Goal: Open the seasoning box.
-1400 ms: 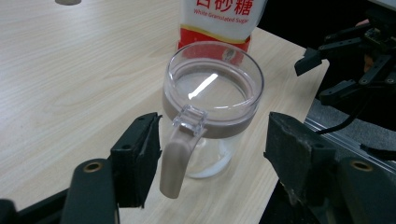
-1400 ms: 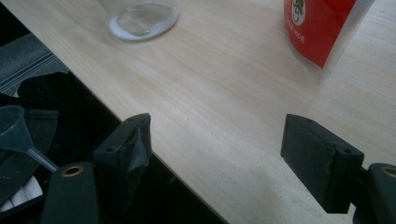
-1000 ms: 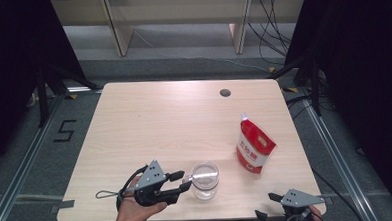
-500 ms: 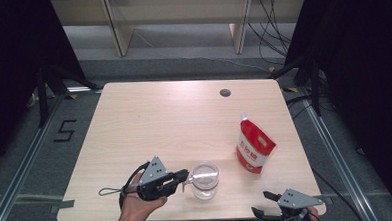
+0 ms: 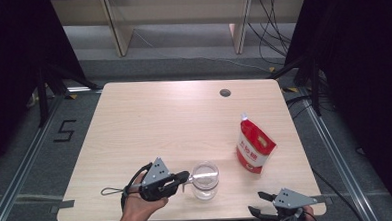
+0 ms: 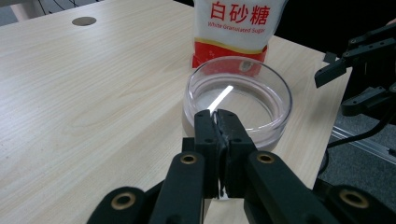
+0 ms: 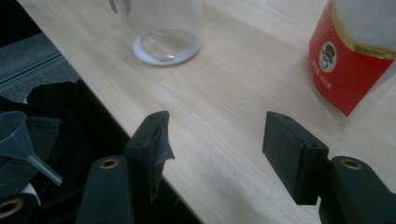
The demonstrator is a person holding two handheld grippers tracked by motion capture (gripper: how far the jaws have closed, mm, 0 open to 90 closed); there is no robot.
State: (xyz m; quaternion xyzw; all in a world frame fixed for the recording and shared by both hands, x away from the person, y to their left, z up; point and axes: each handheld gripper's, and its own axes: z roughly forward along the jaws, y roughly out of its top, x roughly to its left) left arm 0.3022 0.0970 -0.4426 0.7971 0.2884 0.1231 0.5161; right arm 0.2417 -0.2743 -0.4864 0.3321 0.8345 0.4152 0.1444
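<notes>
Left gripper (image 6: 218,122), lower centre of its own view: jaws pinched on a thin spoon (image 6: 220,99) handle, far end inside the glass (image 6: 239,98). Glass sits low centre in high view, sugar bag (image 5: 254,148) to its right.

Right gripper (image 7: 212,140): jaws wide apart, holding nothing, at the table (image 5: 174,121) edge.

Risk, as I judge it: sideways pull on the spoon could tip or drag the glass.

Unclear: spoon bowl blurred by glare; bag top cropped; funnel (image 7: 18,140) at lower left, partly cut off.
</notes>
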